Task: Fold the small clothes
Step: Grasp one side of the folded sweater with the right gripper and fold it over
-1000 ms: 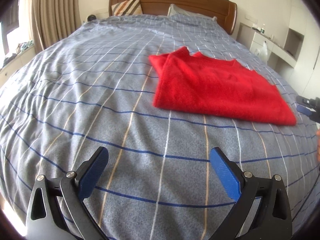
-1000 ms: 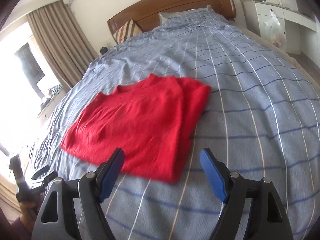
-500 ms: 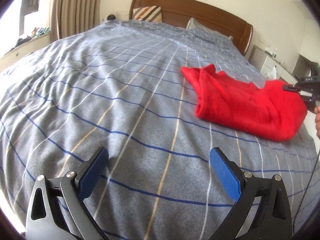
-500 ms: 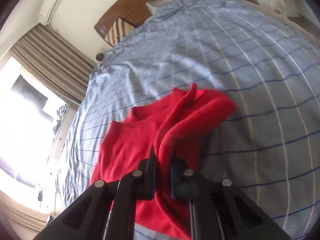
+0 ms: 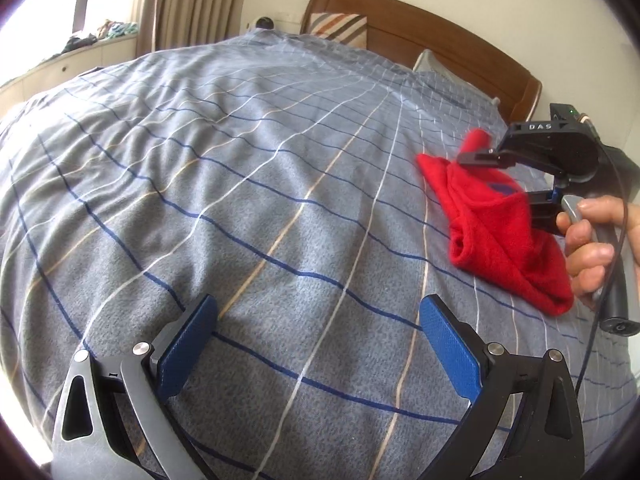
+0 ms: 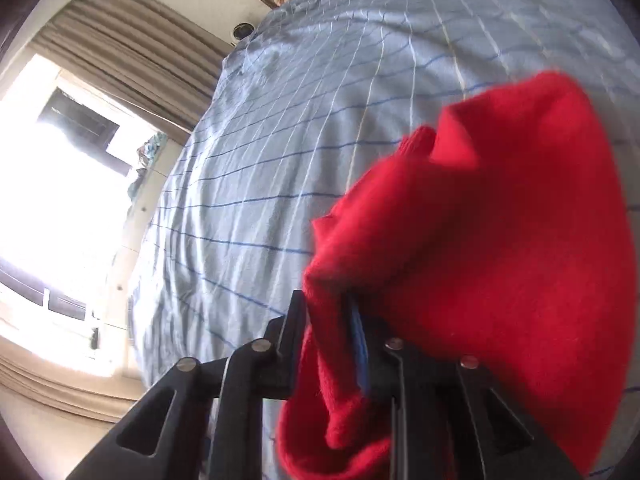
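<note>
The right claw (image 6: 326, 320) is clamped tight on a fold of the red sweater (image 6: 500, 248), its 2 black fingers (image 6: 292, 336) pinching the knit so that the cloth bunches up and spills over the right finger, hiding most of the blue pad there. From the left wrist view the same right claw (image 5: 516, 184) shows at the far right edge of the bed, gripped by the person's right hand (image 5: 592, 248), a thin black cable hanging beside the handle. The sweater (image 5: 496, 232) is partly lifted at the claw, while its lower end lies rumpled on the bedspread (image 5: 260, 200), well over toward the right side of the bed. The left claw (image 5: 316, 340) hangs wide open above bare bedspread, holding nothing, its 2 blue pads (image 5: 188, 352) far apart and well away from the sweater. The grey-blue cover, crossed by white, dark blue and tan lines, stretches back to a wooden headboard (image 5: 420, 36), with a striped cushion (image 5: 340, 28) leaning against it and a pillow (image 5: 444, 76) to its right. Beige curtains (image 5: 192, 0) hang beside a bright window at the left, and a low ledge below the window carries a jumble of small items too blurred to name.
</note>
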